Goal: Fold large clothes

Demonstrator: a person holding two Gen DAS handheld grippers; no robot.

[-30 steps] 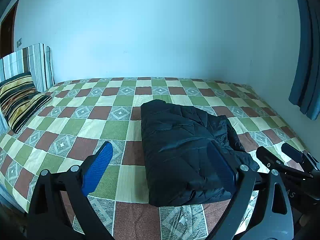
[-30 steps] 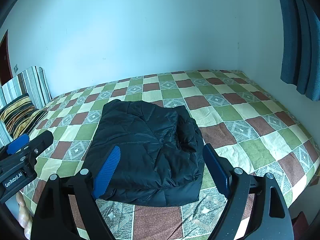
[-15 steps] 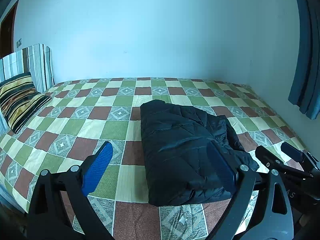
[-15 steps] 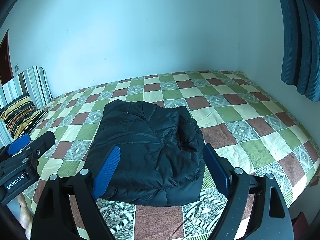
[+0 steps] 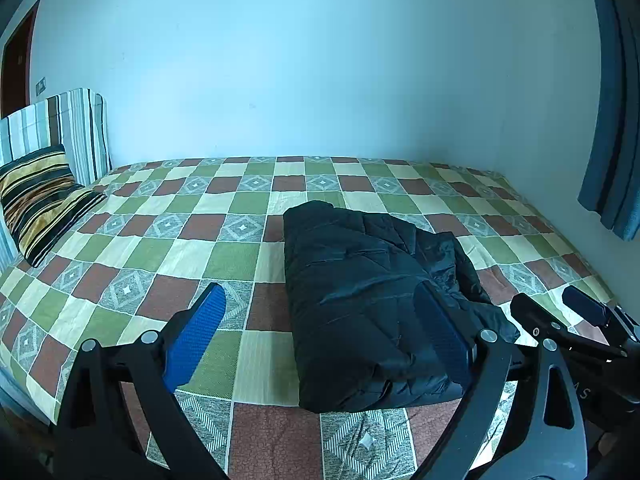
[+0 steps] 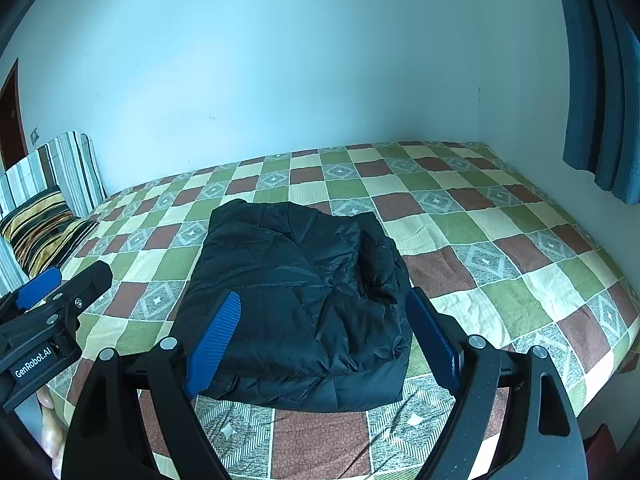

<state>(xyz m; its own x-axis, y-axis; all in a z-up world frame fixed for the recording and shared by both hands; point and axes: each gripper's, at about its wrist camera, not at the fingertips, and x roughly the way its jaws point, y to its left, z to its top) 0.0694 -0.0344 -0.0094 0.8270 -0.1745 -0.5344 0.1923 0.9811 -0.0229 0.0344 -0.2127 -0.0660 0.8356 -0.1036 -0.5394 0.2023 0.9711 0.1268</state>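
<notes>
A: Where is the jacket (image 6: 296, 300)?

B: It lies folded into a thick black bundle on the bed (image 6: 500, 240), near the front edge, on the checked cover. One loose bulge sits along its right side.

A: Left tool (image 5: 320, 340)?

B: Jaws spread wide, nothing between the blue pads (image 5: 196, 340). It hangs above the front of the bed, left of the bundle's middle, clear of the cloth.

A: Right tool (image 6: 324, 336)?

B: Jaws also spread wide, empty, held above the bundle's front edge. I see no contact with the jacket.

A: Surroundings?

B: A striped pillow (image 5: 40, 204) rests at the left end against a striped cushion (image 5: 68, 128). A blue curtain (image 6: 600, 80) hangs at the right. Plain wall (image 5: 320, 60) behind.
</notes>
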